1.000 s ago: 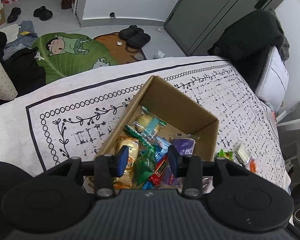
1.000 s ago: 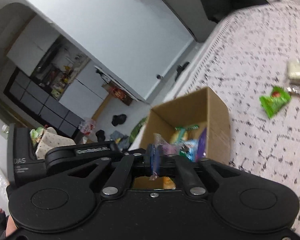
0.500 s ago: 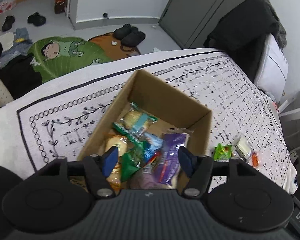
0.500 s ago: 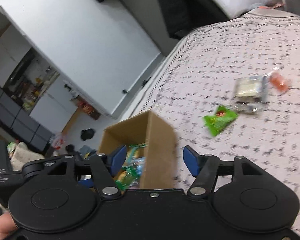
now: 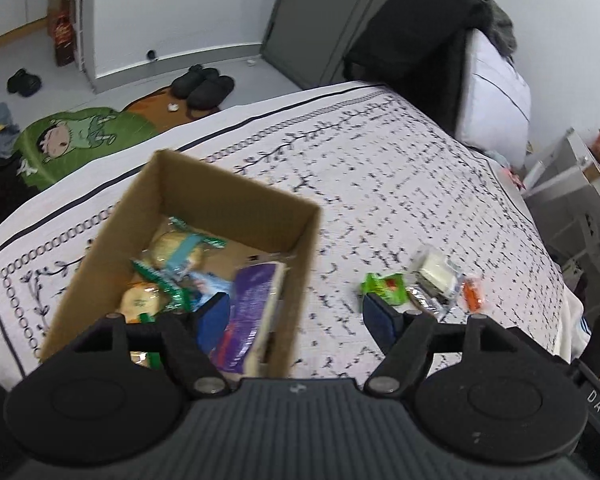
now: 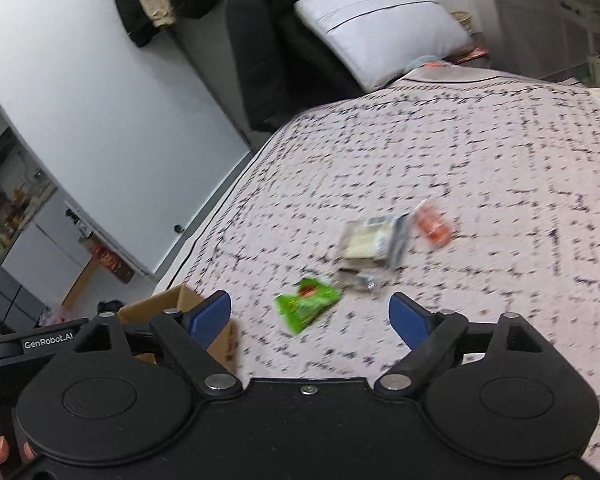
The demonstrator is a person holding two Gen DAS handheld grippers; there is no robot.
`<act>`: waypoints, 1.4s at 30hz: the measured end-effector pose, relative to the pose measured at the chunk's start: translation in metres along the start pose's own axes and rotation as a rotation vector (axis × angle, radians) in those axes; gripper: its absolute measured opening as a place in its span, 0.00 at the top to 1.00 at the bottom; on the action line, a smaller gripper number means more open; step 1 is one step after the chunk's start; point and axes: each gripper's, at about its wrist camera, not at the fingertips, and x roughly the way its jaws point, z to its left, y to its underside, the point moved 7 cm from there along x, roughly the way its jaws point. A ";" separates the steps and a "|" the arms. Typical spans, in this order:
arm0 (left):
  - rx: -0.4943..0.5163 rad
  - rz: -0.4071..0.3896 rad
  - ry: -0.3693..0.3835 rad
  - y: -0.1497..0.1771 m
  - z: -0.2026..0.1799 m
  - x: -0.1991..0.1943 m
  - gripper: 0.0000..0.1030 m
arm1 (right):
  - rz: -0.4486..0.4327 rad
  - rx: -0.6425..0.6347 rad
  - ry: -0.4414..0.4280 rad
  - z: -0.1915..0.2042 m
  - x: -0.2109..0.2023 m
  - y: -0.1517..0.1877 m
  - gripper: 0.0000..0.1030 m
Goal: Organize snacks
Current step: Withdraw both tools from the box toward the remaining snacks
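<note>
A cardboard box sits on the patterned bedspread, holding several wrapped snacks, among them a purple packet against its right wall. My left gripper hangs open over the box's right wall, empty. Right of the box lie a green packet, a clear pack with a white bar and a small orange packet. In the right wrist view my right gripper is open and empty, with the green packet between and just beyond its fingers, the white pack and orange packet farther off. A box corner shows at left.
The bedspread stretches to a white pillow and dark clothing at the head end. A floor mat and slippers lie beyond the bed's far edge. A grey stand is at the bed's right side.
My right gripper let go of a clear-wrapped snack over the box, opened wide and swung right toward the loose packets. My left gripper opened wider and shifted right across the box.
</note>
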 end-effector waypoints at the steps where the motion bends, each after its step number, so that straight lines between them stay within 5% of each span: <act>1: 0.004 0.002 0.004 0.000 -0.004 0.001 0.30 | -0.004 0.006 0.004 -0.005 -0.001 -0.002 0.13; 9: 0.057 0.000 0.042 -0.002 -0.041 0.007 0.30 | -0.038 0.054 0.033 -0.035 -0.011 -0.015 0.00; 15: 0.117 -0.035 0.042 -0.005 -0.067 0.008 0.22 | -0.057 0.099 0.042 -0.054 -0.012 -0.019 0.00; 28: 0.101 0.043 0.123 0.003 -0.094 0.042 0.21 | -0.064 0.145 0.036 -0.068 0.006 -0.022 0.00; 42: 0.078 0.094 0.085 0.009 -0.099 0.099 0.22 | -0.021 0.180 0.102 -0.083 0.043 -0.020 0.00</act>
